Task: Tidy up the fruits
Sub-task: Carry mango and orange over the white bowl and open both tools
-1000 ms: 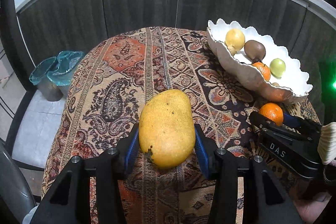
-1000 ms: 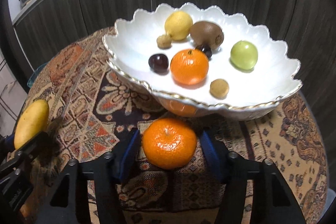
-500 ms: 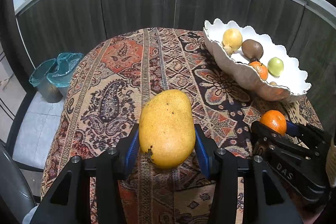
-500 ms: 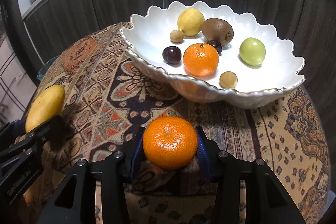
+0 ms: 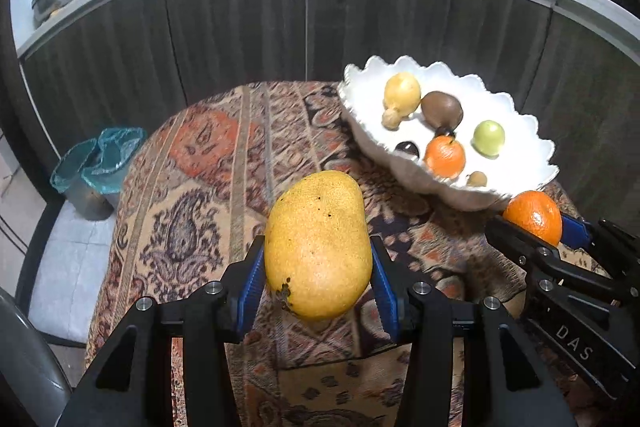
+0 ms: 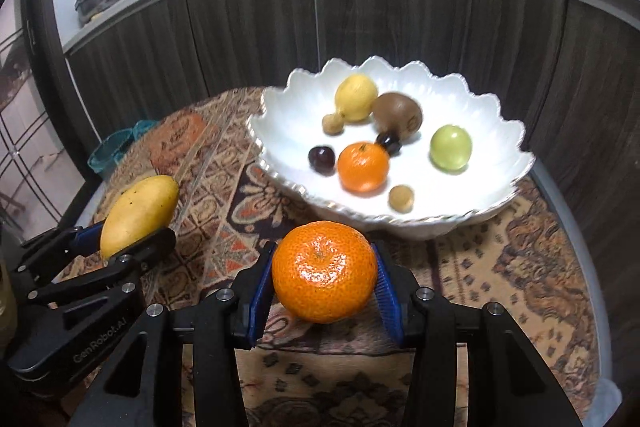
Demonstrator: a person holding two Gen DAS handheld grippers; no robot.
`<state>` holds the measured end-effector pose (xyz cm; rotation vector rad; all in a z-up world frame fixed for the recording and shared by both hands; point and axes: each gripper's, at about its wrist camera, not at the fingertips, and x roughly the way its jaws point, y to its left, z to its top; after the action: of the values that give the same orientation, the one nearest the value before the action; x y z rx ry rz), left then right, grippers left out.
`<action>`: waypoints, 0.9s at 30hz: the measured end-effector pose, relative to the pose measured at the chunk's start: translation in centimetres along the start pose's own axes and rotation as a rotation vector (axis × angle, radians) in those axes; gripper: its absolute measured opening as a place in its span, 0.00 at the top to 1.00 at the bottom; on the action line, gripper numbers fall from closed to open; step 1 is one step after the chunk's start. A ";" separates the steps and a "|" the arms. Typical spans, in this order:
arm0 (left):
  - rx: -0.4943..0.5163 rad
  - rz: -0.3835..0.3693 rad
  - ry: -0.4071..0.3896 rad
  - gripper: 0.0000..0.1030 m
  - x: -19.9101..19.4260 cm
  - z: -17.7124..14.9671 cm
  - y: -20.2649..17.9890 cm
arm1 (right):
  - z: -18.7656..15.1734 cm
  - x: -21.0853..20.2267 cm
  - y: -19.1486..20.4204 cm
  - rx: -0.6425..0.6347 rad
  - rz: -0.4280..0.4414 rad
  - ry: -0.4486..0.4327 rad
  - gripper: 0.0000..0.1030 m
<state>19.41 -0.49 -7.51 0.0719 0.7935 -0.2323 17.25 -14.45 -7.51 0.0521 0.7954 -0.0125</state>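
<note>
— Both fruits are off the cloth now?
— Yes: your left gripper [image 5: 318, 275] clamps the mango [image 5: 318, 247], your right gripper [image 6: 324, 277] the tangerine [image 6: 325, 271], near the bowl [image 6: 480, 107].

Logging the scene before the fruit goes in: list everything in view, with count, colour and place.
mango: 1, yellow, held in left claw above table
held tangerine: 1, orange, in right claw
bowl: 1, white scalloped, on table
bowl fruits: yellow lemon, brown kiwi, green fruit, orange tangerine, two dark cherries, two small tan fruits
tablecloth: 1, patterned red-brown, over table
bins: 2, teal-lined, on floor, left
cabinets: dark wood, behind
left claw: black, blue pads, shut on mango
right claw: same, shut on tangerine
</note>
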 end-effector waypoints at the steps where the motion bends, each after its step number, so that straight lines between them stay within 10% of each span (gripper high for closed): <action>1: 0.004 -0.002 -0.005 0.53 -0.2 0.2 -0.3 | 0.2 -0.3 -0.3 0.001 0.000 -0.008 0.55; 27: 0.114 -0.070 -0.094 0.53 2.2 9.1 -6.9 | 6.7 -1.2 -7.7 0.048 -0.069 -0.139 0.55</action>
<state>25.61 -8.92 -2.56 0.1400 0.6894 -0.3453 20.95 -22.46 -2.25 0.0688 0.6573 -0.0999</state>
